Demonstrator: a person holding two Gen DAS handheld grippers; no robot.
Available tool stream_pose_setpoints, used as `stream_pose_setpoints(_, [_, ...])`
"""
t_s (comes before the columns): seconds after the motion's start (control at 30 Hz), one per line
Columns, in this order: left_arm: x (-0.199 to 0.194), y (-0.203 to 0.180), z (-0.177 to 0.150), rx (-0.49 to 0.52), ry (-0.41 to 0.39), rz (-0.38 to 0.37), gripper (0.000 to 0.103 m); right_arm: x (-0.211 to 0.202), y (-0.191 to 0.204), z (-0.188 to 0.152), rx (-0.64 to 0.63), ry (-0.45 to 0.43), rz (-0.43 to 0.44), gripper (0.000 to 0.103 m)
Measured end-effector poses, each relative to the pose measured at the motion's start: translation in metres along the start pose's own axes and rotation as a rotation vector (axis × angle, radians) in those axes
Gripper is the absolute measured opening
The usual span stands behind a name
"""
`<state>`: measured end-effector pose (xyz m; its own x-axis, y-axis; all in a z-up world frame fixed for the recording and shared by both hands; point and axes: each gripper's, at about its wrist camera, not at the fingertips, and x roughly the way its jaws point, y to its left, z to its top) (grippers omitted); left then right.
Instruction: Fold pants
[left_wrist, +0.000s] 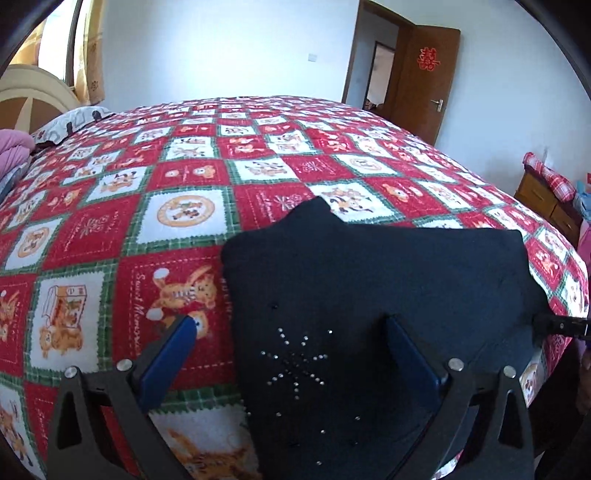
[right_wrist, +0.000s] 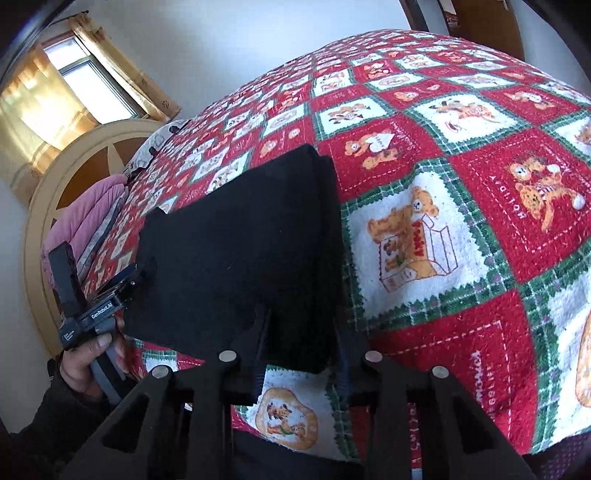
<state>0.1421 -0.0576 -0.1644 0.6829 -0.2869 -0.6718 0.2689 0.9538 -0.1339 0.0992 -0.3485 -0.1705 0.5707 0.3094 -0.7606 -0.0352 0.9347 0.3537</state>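
Note:
Dark folded pants (left_wrist: 369, 288) with a rhinestone star lie on the bed's near edge; they also show in the right wrist view (right_wrist: 236, 251). My left gripper (left_wrist: 291, 332) is open, its blue pads straddling the pants' left edge: the left pad over the bedspread, the right pad over the fabric. It shows from outside in the right wrist view (right_wrist: 125, 277). My right gripper (right_wrist: 303, 332) has its jaws fairly close around the pants' near right corner, with fabric between them. Its tip shows in the left wrist view (left_wrist: 561, 326) at the pants' right edge.
The bed is covered by a red, white and green teddy-bear quilt (left_wrist: 184, 206). A pillow (left_wrist: 70, 122), pink bedding (right_wrist: 88, 221) and a headboard (right_wrist: 55, 192) are at the left. A wooden door (left_wrist: 424, 77) and dresser (left_wrist: 546, 199) stand to the right.

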Motion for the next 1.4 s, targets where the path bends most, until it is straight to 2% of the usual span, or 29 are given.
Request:
stream_pose_setpoints(0.2, [-0.009, 0.007, 0.000, -0.008, -0.010, 0.003, 0.103, -0.003, -0.007, 0.000, -0.012, 0.002, 0.019, 0.033])
stream_pose_setpoints(0.33, [-0.004, 0.012, 0.003, -0.021, 0.000, -0.031, 0.103, -0.021, -0.002, 0.007, -0.004, -0.102, 0.039, 0.038])
stream_pose_setpoints(0.4, [0.001, 0.014, 0.004, -0.041, 0.000, -0.052, 0.103, -0.023, -0.002, 0.014, 0.000, -0.123, 0.036, 0.054])
stream_pose_setpoints(0.53, [0.008, 0.007, 0.006, 0.002, 0.000, -0.035, 0.103, -0.006, -0.016, 0.028, 0.055, -0.107, 0.025, 0.054])
stream_pose_setpoints(0.63, [0.011, 0.007, 0.008, -0.006, 0.011, -0.025, 0.103, 0.004, -0.026, 0.039, 0.107, -0.107, 0.070, 0.054])
stream_pose_setpoints(0.73, [0.011, 0.006, 0.009, -0.012, 0.027, -0.015, 0.103, 0.014, -0.022, 0.048, 0.109, -0.109, 0.105, 0.054])
stream_pose_setpoints(0.87, [0.012, 0.008, 0.008, -0.002, 0.031, -0.030, 0.103, 0.016, -0.013, 0.044, 0.063, -0.095, 0.122, 0.054])
stream_pose_setpoints(1.1, [0.010, 0.003, 0.006, -0.005, 0.010, -0.013, 0.103, 0.025, -0.020, 0.044, 0.078, -0.092, 0.108, 0.046])
stream_pose_setpoints(1.17, [0.008, 0.000, 0.005, 0.002, 0.003, -0.012, 0.103, 0.022, -0.014, 0.041, 0.052, -0.104, 0.106, 0.037])
stream_pose_setpoints(1.23, [0.006, -0.002, 0.002, 0.006, -0.011, -0.018, 0.102, 0.019, -0.010, 0.040, 0.040, -0.116, 0.133, 0.035])
stream_pose_setpoints(1.3, [0.007, -0.002, 0.000, 0.003, -0.023, -0.026, 0.102, 0.021, -0.013, 0.040, 0.043, -0.108, 0.122, 0.035])
stream_pose_setpoints(1.37, [0.008, 0.000, 0.001, 0.001, -0.022, -0.042, 0.102, 0.026, -0.023, 0.041, 0.088, -0.098, 0.152, 0.035])
stream_pose_setpoints(1.4, [0.008, 0.001, 0.002, 0.001, -0.020, -0.049, 0.096, 0.027, -0.026, 0.041, 0.099, -0.094, 0.161, 0.035])
